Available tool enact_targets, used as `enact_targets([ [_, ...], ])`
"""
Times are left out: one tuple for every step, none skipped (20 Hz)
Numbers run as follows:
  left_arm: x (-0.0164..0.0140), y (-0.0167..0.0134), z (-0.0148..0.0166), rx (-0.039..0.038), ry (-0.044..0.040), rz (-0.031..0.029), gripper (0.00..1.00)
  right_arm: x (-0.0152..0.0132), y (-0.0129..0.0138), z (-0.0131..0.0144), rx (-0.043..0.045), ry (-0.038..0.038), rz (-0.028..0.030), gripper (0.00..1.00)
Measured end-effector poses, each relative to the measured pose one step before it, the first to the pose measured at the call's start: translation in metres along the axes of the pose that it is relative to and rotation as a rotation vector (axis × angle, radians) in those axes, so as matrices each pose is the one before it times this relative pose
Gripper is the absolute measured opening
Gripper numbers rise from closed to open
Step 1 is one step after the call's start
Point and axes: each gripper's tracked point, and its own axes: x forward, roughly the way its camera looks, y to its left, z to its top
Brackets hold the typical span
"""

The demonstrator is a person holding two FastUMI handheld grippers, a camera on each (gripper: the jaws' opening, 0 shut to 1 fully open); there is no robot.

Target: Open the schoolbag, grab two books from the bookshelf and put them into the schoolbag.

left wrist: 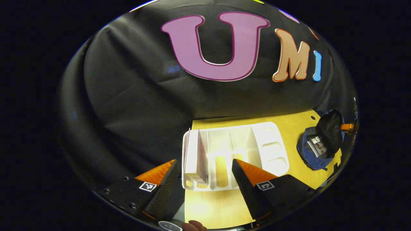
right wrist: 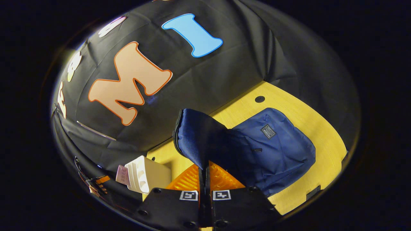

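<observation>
The left gripper [left wrist: 205, 179] is spread wide with nothing between its ribbed fingers [left wrist: 165, 189], hanging above the near edge of the wooden table [left wrist: 212, 208], just in front of the bookshelf [left wrist: 234, 154]. That shelf is a white moulded plastic rack with upright dividers and slotted cut-outs, standing near the table's far left corner; two thin pale books [left wrist: 196, 154] stand in its leftmost compartment. A fingertip [left wrist: 194, 225] shows at the bottom rim, cut off. The right gripper [right wrist: 205, 173] is pressed together, both fingers pinching the raised flap [right wrist: 196, 138] of the schoolbag [right wrist: 273, 147], a soft navy fabric pack with a zip edge and a small sewn patch, lying toward the table's right edge. In the left gripper view the schoolbag [left wrist: 316, 150] gapes open with a book [left wrist: 316, 144] inside, its cover too small to make out. The bag's lower side is hidden behind the right gripper's body.
</observation>
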Motion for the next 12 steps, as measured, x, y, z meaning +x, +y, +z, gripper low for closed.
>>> enact_targets([
  [0.00811, 0.00325, -0.00453, -0.00335, 0.04161, -0.0023, 0.96, 0.00031, -0.00032, 0.0004, 0.00095, -0.0001, -0.00089, 0.03],
  [0.00662, 0.00483, -0.00043, 0.00051, 0.02766, 0.00739, 0.96, -0.00037, 0.00023, 0.00063, 0.00014, 0.00069, -0.00022, 0.03],
  [0.00932, 0.00454, -0.00179, 0.0036, 0.02929, 0.00566, 0.97, 0.0006, -0.00132, 0.00025, 0.00099, -0.00106, -0.00155, 0.03],
  [0.00753, 0.00063, 0.00094, -0.00184, 0.02852, 0.00178, 0.97, -0.00022, -0.00079, 0.00007, -0.0011, 0.00093, -0.00068, 0.03],
  [0.00709, 0.0011, 0.00035, -0.0129, 0.0294, -0.00133, 0.97, -0.00019, 0.00049, 0.00032, 0.00095, -0.00132, -0.00124, 0.03],
  [0.01133, -0.00003, 0.00049, -0.01491, 0.0352, -0.00542, 0.97, -0.0002, -0.00011, -0.00019, 0.00071, -0.00014, -0.00058, 0.03],
  [0.00586, 0.00353, -0.00197, -0.0158, 0.02446, -0.00555, 0.98, 0.00061, -0.00048, 0.00022, 0.00202, 0.00032, -0.00087, 0.03],
  [0.00722, 0.00115, -0.00203, -0.00543, 0.02829, -0.00623, 0.98, -0.00111, -0.00014, -0.00006, 0.00043, -0.00053, -0.00073, 0.03],
  [0.00864, 0.00293, -0.00139, -0.00017, 0.02759, 0.00177, 0.98, 0.00021, -0.00027, -0.00016, 0.00097, -0.00103, -0.00149, 0.03],
  [0.00698, 0.00183, -0.00179, 0.00325, 0.02496, 0.00998, 0.97, 0.00014, 0.00018, 0.00006, 0.00107, -0.00031, -0.00095, 0.03],
  [0.00747, -0.00082, -0.00015, 0.00709, 0.01829, 0.0043, 0.98, 0.00066, -0.00013, -0.00032, -0.00029, -0.00045, -0.00203, 0.03],
  [0.00759, 0.00094, 0.00135, 0.00682, 0.01615, 0.00781, 0.98, -0.00052, 0.00077, -0.00016, 0.00013, -0.00102, -0.00157, 0.02],
])
